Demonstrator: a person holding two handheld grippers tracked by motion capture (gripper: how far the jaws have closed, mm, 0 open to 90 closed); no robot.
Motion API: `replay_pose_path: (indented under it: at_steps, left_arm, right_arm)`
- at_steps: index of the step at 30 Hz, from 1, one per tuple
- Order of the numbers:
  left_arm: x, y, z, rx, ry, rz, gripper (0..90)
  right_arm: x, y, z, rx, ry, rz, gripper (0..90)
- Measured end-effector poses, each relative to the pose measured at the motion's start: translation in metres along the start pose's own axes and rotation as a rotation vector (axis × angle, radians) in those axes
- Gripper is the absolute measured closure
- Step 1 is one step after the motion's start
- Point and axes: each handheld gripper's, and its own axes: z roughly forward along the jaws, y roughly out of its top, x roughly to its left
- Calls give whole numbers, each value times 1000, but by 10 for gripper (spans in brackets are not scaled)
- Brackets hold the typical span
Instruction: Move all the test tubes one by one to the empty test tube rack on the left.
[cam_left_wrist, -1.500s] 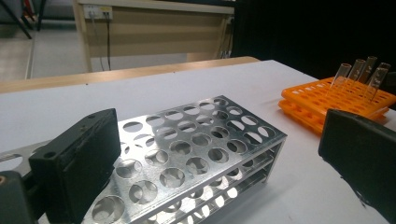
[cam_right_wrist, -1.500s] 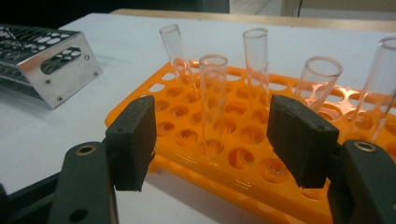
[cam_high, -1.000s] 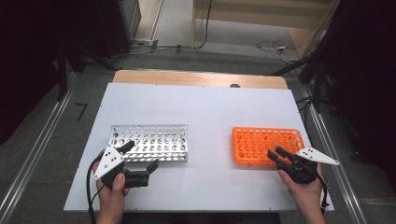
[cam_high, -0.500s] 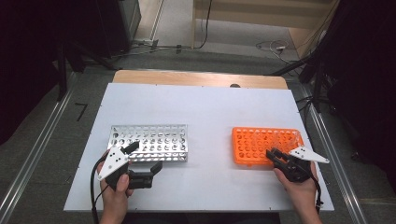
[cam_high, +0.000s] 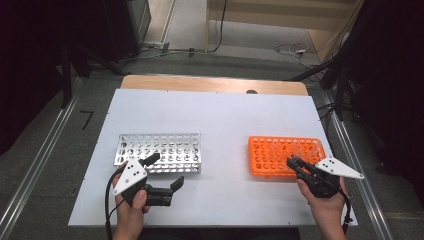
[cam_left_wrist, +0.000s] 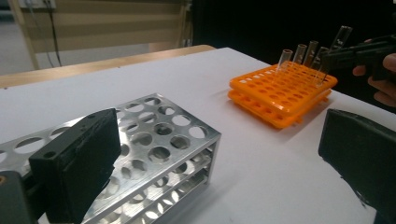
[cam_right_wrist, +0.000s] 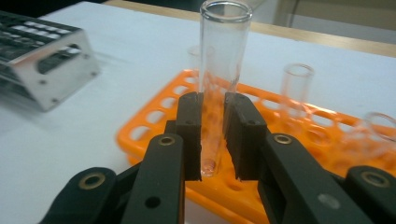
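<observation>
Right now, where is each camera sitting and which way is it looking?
High view: above the table, looking down; both hands and tools show.
Left gripper view: on the left tool, facing the metal rack and orange rack; open jaws show.
Right gripper view: on the right tool, pinching a glass tube.
All share the orange rack.

Metal rack (cam_high: 159, 153) left on the table (cam_high: 220, 115); tube rack (cam_high: 280, 156) right, test tubes (cam_left_wrist: 299, 55) standing in it

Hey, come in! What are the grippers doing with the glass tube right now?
Right gripper shut on glass tube, above orange rack. Left gripper open, by metal rack.
</observation>
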Motion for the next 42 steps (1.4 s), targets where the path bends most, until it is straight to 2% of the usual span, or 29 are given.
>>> replay_pose_path:
  at_steps: [8, 10, 11, 13, 14, 18, 19, 20, 22, 27, 31, 35, 42]
  left_arm:
    - [-13, 5, 8, 12, -43, -13, 0]
    - [-16, 6, 11, 18, -49, -21, 0]
    - [-19, 6, 12, 18, -49, -26, 14]
    - [-24, 8, 16, 19, -76, -37, 20]
    - [-27, 8, 18, 26, -56, -37, 48]
    - [-37, 11, 24, 51, -44, -45, 145]
    - [-42, 12, 27, 58, -61, -47, 172]
    - [-42, 12, 27, 58, -61, -47, 182]
    - [-49, 13, 31, 62, -95, -64, 222]
    - [-56, 15, 35, 75, -129, -51, 345]
    - [-65, 17, 41, 89, -167, -38, 383]
    - [-69, 17, 43, 82, -184, -38, 432]
    - [-80, 18, 49, 88, -218, -10, 512]
  right_arm:
    - [33, 8, 7, 10, 117, -25, 741]
    - [38, 9, 9, 12, 129, -29, 742]
    - [48, 10, 13, 14, 170, -29, 741]
    - [57, 10, 16, 24, 191, -36, 742]
    - [62, 10, 18, 30, 203, -43, 741]
    - [81, 9, 25, 50, 248, -77, 741]
    - [86, 9, 26, 57, 258, -82, 741]
    - [91, 9, 28, 60, 267, -94, 741]
    - [99, 9, 31, 66, 288, -110, 741]
    - [118, 8, 36, 80, 322, -142, 742]
    - [128, 8, 39, 84, 342, -165, 741]
    - [136, 8, 40, 89, 354, -182, 741]
    - [148, 7, 40, 100, 381, -213, 742]
